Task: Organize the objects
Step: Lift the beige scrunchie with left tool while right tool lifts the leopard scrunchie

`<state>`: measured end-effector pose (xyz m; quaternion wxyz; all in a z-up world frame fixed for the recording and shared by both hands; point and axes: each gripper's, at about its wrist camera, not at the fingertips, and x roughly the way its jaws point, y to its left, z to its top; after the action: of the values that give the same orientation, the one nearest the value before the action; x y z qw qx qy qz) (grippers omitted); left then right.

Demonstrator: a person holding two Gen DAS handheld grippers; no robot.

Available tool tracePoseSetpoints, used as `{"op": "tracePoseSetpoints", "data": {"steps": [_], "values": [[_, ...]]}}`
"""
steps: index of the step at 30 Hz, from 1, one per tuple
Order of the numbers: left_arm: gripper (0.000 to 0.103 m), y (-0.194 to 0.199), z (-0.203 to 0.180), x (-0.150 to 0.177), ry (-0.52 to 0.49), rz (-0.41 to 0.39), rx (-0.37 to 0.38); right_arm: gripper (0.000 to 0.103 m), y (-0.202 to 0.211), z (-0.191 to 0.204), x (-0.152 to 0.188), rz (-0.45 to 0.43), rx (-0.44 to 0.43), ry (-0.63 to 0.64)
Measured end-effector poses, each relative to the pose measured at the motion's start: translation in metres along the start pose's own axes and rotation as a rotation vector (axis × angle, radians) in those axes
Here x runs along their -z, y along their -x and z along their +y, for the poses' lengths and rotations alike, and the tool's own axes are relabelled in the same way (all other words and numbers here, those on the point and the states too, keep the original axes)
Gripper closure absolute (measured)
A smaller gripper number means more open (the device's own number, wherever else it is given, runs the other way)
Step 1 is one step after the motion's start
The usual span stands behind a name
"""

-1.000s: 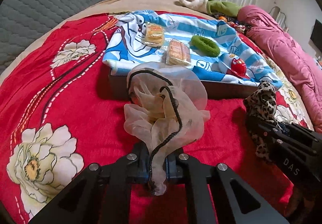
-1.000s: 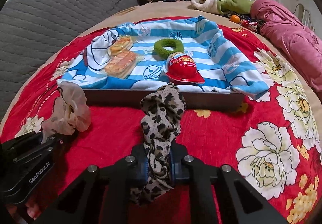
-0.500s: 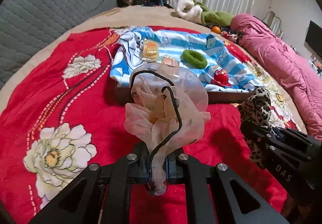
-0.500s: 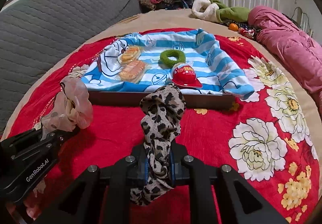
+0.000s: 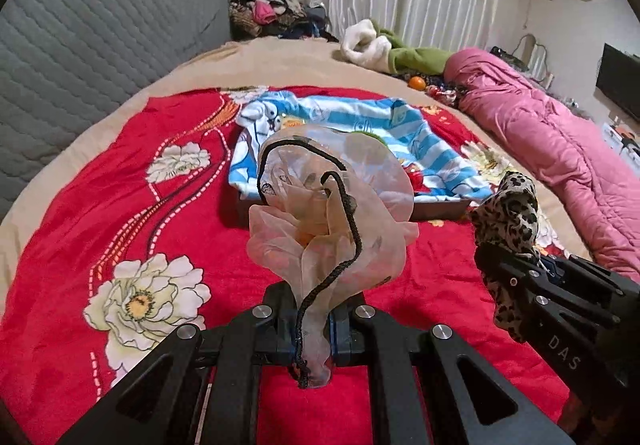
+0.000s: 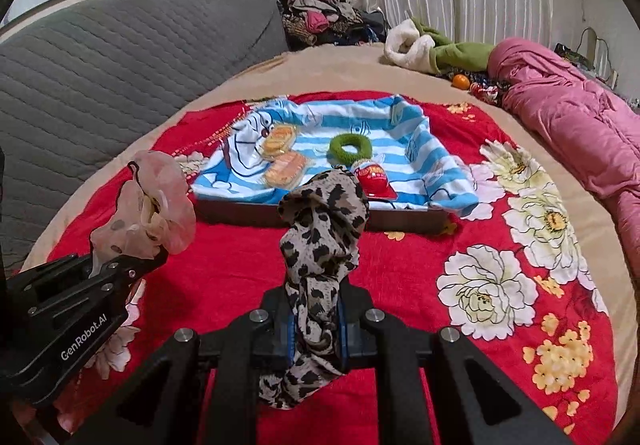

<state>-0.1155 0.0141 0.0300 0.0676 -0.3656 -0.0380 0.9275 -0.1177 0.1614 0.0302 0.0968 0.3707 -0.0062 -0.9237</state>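
Note:
My left gripper (image 5: 314, 325) is shut on a sheer peach scrunchie (image 5: 332, 213) with a black cord looped over it, held above the red floral bedspread. In the right wrist view the same scrunchie (image 6: 148, 209) shows at the left, pinched by the left gripper (image 6: 132, 263). My right gripper (image 6: 316, 329) is shut on a leopard-print scrunchie (image 6: 324, 221), which appears in the left wrist view as the leopard-print scrunchie (image 5: 508, 213). Ahead lies a dark tray (image 6: 240, 211) lined with a blue striped cartoon cloth (image 6: 400, 125), holding two wrapped snack packs (image 6: 280, 153), a green scrunchie (image 6: 349, 146) and a red toy (image 6: 374, 181).
A grey quilted headboard (image 6: 120, 57) rises at the left. A pink duvet (image 6: 580, 113) lies along the right side of the bed. White and green clothing (image 6: 432, 49), an orange fruit (image 6: 461, 81) and a clothes pile (image 6: 324, 13) sit at the far end by the curtains.
Both grippers have risen and pulled back from the tray, which now looks smaller and farther off. Each still pinches its scrunchie.

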Motion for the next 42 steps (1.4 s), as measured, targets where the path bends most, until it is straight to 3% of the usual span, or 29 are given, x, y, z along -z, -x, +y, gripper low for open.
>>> {"op": "tracePoseSetpoints", "data": {"steps": [30, 42], "values": [[0.093, 0.124, -0.024, -0.026, -0.038, -0.197, 0.009, 0.088, 0.131, 0.025, -0.030, -0.233, 0.019, 0.052], [0.093, 0.113, -0.027, -0.055, -0.039, -0.214, 0.022, 0.088, 0.140, 0.027, -0.052, -0.284, 0.031, 0.085]]}}
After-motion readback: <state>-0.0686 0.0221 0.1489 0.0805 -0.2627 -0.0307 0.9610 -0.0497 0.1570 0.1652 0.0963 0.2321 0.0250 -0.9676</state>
